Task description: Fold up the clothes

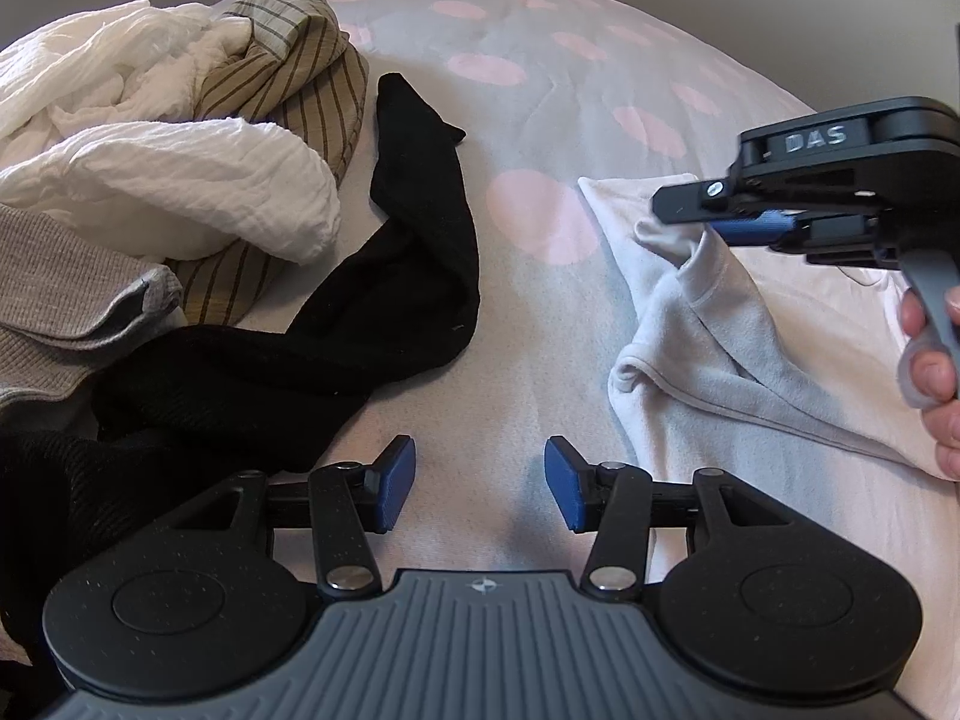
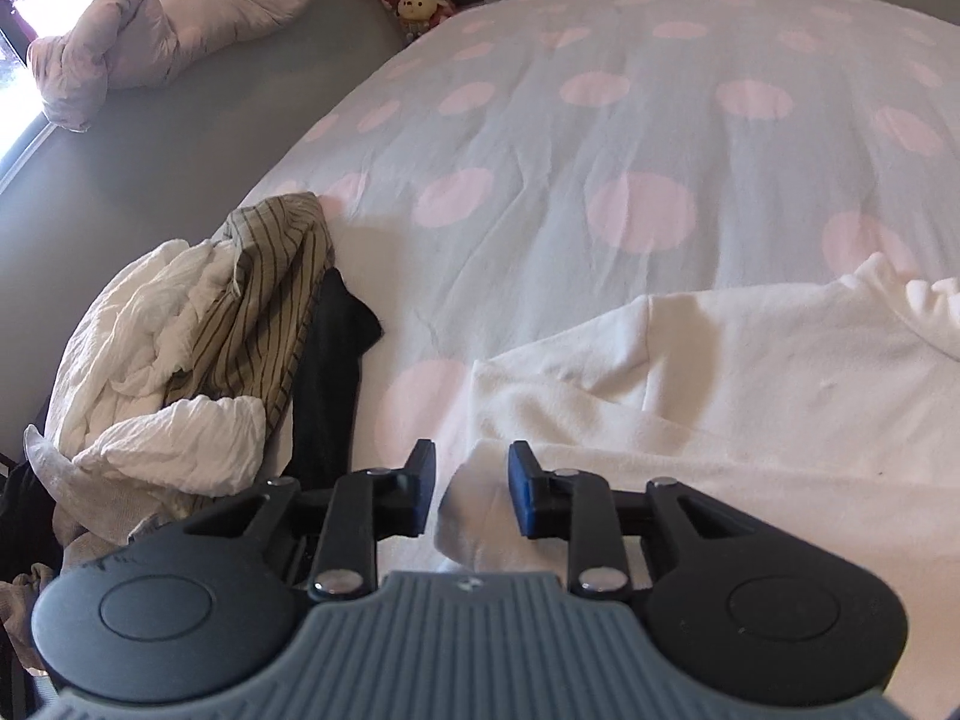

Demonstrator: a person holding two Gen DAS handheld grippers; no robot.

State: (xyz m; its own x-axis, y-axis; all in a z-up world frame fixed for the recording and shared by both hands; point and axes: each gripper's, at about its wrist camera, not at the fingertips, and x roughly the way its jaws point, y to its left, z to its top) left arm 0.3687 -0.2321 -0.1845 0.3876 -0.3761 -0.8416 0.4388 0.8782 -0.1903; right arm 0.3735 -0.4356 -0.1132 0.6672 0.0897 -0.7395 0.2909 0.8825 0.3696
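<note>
Much bare bedspread (image 1: 528, 312) between black garment (image 1: 414, 240) and fleece edge (image 1: 654, 384)

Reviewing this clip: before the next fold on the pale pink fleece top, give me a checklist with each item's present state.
1. Sleeve cuff of the pale pink fleece top lies between the right gripper fingers: ok.
2. Fingers actually pinching that cuff: cannot tell; a gap shows beside the fabric.
3. Left gripper free to help: ok, open and holding nothing.
4. Top lying apart from the black garment: ok, bare polka-dot bedspread lies between them.
5. Top spread flat: not ok, its near edge is folded over and creased.
6. Heap of white crinkled cloth and striped beige cloth clear of the top: ok.
</note>
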